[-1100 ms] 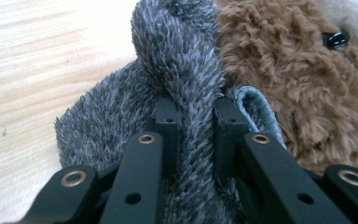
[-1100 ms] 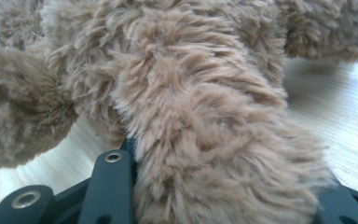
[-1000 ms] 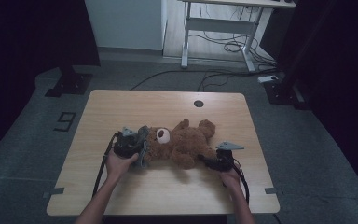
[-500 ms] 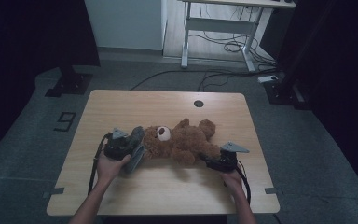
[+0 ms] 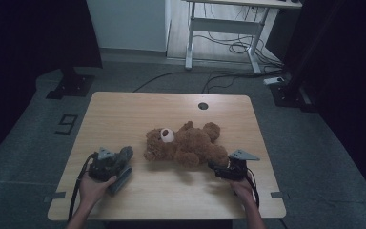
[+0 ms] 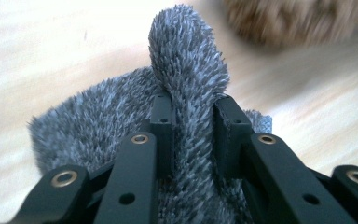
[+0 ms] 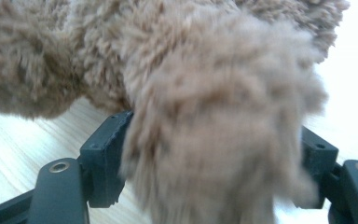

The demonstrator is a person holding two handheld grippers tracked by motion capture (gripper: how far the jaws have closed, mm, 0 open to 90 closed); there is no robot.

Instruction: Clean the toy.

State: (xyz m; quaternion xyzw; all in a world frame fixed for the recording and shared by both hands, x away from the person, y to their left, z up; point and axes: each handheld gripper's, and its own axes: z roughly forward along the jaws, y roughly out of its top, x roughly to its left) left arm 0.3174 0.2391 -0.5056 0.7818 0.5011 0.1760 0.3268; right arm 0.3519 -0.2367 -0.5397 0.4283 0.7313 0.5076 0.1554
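A brown teddy bear (image 5: 186,145) lies on its back in the middle of the wooden table (image 5: 124,109), head to the left. My left gripper (image 5: 119,164) is left of the bear's head, shut on a fold of grey fuzzy cloth (image 5: 123,175). In the left gripper view the cloth (image 6: 186,56) sticks up between the jaws of the gripper (image 6: 193,126), which have just been opening slightly. My right gripper (image 5: 217,168) is at the bear's lower leg. Its jaws have just been opening and stand open around the leg (image 7: 214,93), gripper (image 7: 214,142).
A round cable hole (image 5: 202,105) sits near the table's far edge. Beyond the table stands a white desk frame (image 5: 224,33) with cables on the floor. A "9" mark (image 5: 66,124) lies on the floor at the left.
My left gripper has pulled left, away from the bear's head, taking the grey cloth with it. The right gripper has stayed at the bear's leg. The bear has kept its place.
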